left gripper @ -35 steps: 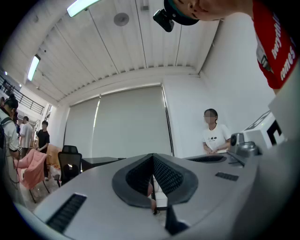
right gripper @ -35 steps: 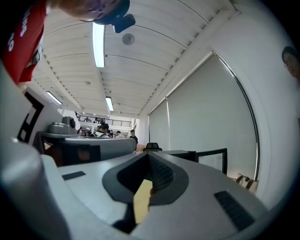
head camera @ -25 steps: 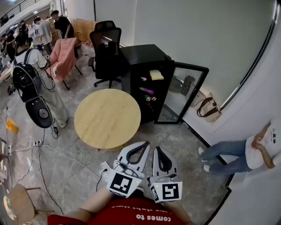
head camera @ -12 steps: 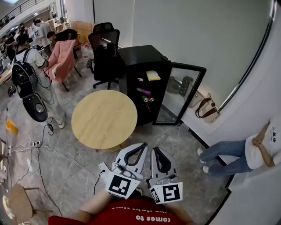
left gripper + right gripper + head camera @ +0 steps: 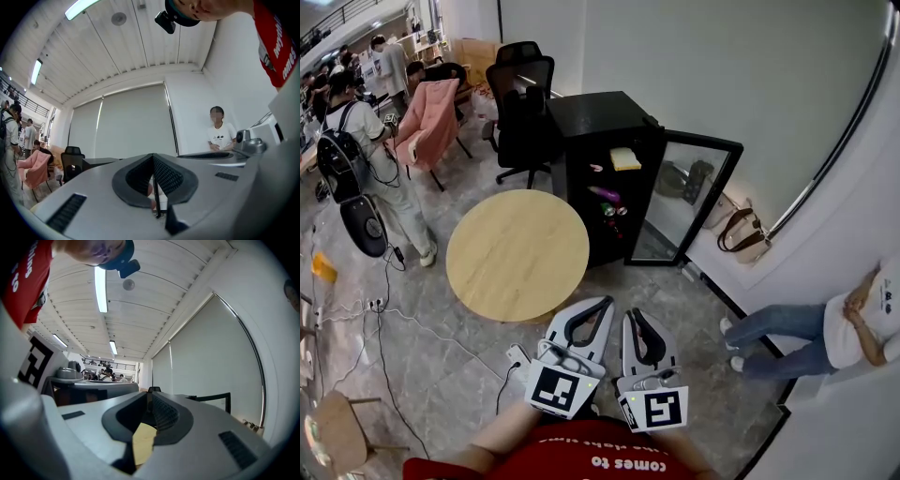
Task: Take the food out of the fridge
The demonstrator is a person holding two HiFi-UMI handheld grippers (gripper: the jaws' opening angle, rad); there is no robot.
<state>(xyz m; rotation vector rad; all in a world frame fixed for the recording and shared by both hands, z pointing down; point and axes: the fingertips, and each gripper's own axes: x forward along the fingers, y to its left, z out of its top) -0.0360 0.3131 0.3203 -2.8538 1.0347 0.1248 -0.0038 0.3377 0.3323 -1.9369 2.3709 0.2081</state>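
You are on the approach: left claw and right claw are both clenched on nothing, well short of the small black fridge (glass door already open) beyond the round wooden surface. The food, a yellow block and a purple piece, sits on its shelves. Next, probably: close in, then release one claw.

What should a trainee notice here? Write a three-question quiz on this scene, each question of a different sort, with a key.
1. True or false: the glass door of the black box-shaped fridge stands shut.
2. The flat item on the fridge's upper shelf is: A yellow; B blue; C green.
3. Fill in: the jaws of the left gripper and the right gripper are both ____, with nothing between them.

Key: 1 false; 2 A; 3 shut.
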